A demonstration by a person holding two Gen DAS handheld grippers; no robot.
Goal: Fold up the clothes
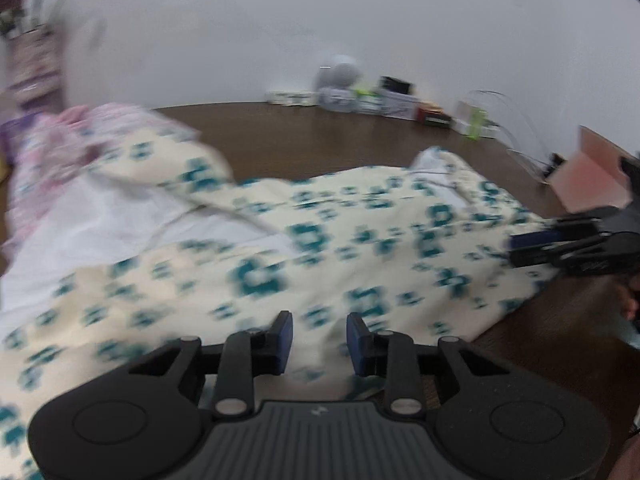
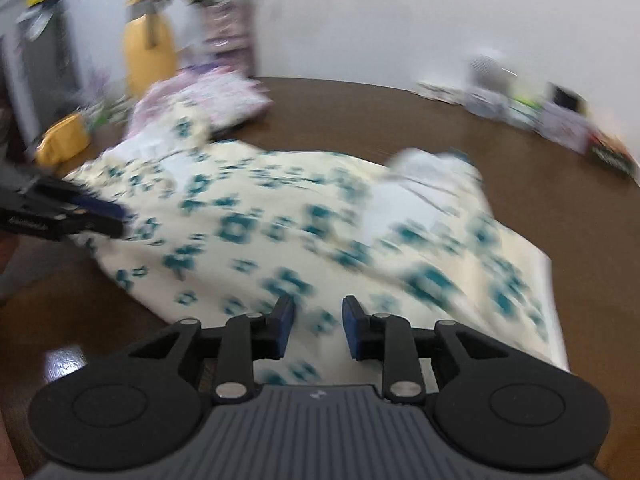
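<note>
Left claw (image 1: 319,334) above patterned garment (image 1: 360,232)

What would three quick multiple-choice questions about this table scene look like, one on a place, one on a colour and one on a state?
1. Where does the cream garment lie?
A. on the brown table
B. on a chair
C. on the floor

2. What colour is its print?
A. red
B. teal
C. black

3. How do the jaws of the right hand-held gripper stand?
A. clamped on a box
C. pressed on a cup
B. apart, nothing pinched

Answers: 1 A, brown wood shows all round the cloth; 2 B, teal blocks cover the cream; 3 B, a gap shows between the blue pads, cloth lying beneath.
</note>
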